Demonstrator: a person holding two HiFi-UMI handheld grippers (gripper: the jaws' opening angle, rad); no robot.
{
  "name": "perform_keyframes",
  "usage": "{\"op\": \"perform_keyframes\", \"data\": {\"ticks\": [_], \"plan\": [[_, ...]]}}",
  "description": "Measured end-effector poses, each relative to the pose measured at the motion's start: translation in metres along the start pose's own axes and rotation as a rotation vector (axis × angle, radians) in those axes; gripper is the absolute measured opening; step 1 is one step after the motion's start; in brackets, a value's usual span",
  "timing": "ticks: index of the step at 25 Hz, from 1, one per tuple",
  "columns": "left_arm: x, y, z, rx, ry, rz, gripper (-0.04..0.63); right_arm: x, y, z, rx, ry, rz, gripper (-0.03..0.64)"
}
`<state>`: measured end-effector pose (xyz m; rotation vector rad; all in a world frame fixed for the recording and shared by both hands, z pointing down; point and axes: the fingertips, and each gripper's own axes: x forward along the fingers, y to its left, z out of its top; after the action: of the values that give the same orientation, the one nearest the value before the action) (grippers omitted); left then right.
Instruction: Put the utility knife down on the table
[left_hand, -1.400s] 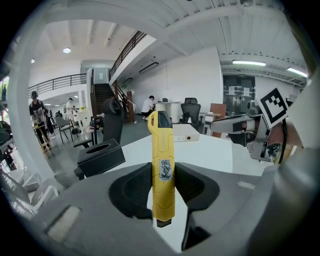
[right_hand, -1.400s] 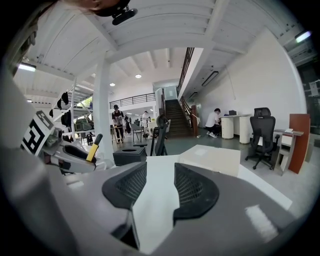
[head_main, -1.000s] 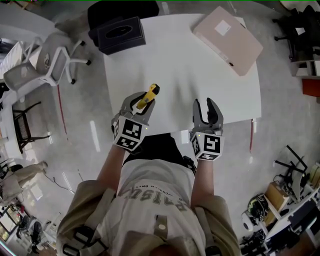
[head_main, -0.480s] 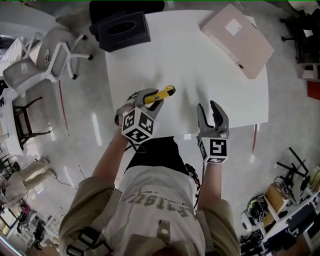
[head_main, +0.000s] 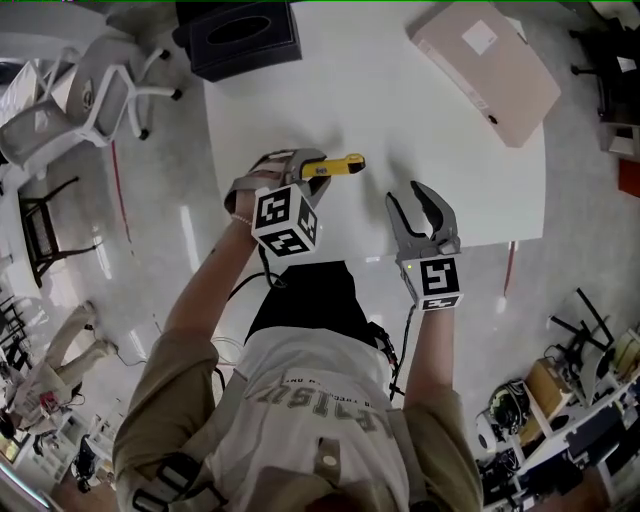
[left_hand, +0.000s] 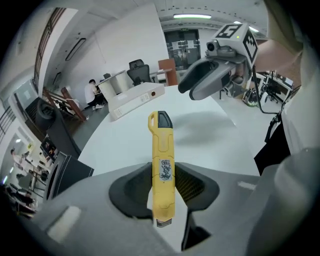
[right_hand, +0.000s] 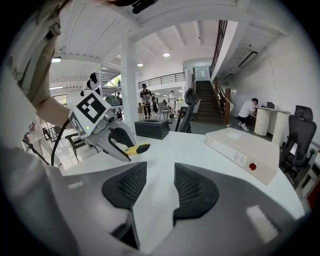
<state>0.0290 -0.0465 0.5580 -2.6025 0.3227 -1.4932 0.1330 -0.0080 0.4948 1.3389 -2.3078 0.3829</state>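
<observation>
White bench (head_main: 440, 150), office floor around. Left claw (head_main: 308, 168) pinching utility knife (head_main: 343, 164) by rear half; long axis running forward from claw, over bench. Right claw (head_main: 421, 203) spread, empty, near.

The right gripper (right_hand: 160, 172) has its jaws apart, with only the bare white table (right_hand: 190, 150) between the fingers (right_hand: 125, 189). Beyond the left finger, the left gripper (right_hand: 125, 147) holds a yellow utility knife (right_hand: 137, 149). Beyond the right finger lies a pale binder (right_hand: 245, 150).
</observation>
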Motion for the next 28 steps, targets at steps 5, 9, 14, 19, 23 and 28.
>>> {"op": "perform_keyframes", "data": {"ticks": [5, 9, 14, 19, 23, 28], "plan": [[0.012, -0.012, 0.002, 0.127, 0.041, -0.028, 0.137, 0.014, 0.014, 0.000, -0.152, 0.054, 0.084, 0.181], [0.021, -0.016, 0.002, 0.172, 0.065, -0.052, 0.137, 0.027, 0.024, -0.015, -0.257, 0.147, 0.135, 0.201], [0.032, -0.019, -0.005, 0.215, 0.108, -0.079, 0.137, 0.043, 0.035, -0.027, -0.367, 0.208, 0.191, 0.202], [0.040, -0.022, -0.011, 0.251, 0.140, -0.103, 0.137, 0.058, 0.038, -0.038, -0.389, 0.247, 0.225, 0.202], [0.042, -0.026, -0.013, 0.284, 0.162, -0.123, 0.137, 0.064, 0.045, -0.043, -0.427, 0.272, 0.267, 0.201], [0.046, -0.027, -0.013, 0.303, 0.173, -0.142, 0.137, 0.073, 0.052, -0.049, -0.501, 0.305, 0.315, 0.202]]}}
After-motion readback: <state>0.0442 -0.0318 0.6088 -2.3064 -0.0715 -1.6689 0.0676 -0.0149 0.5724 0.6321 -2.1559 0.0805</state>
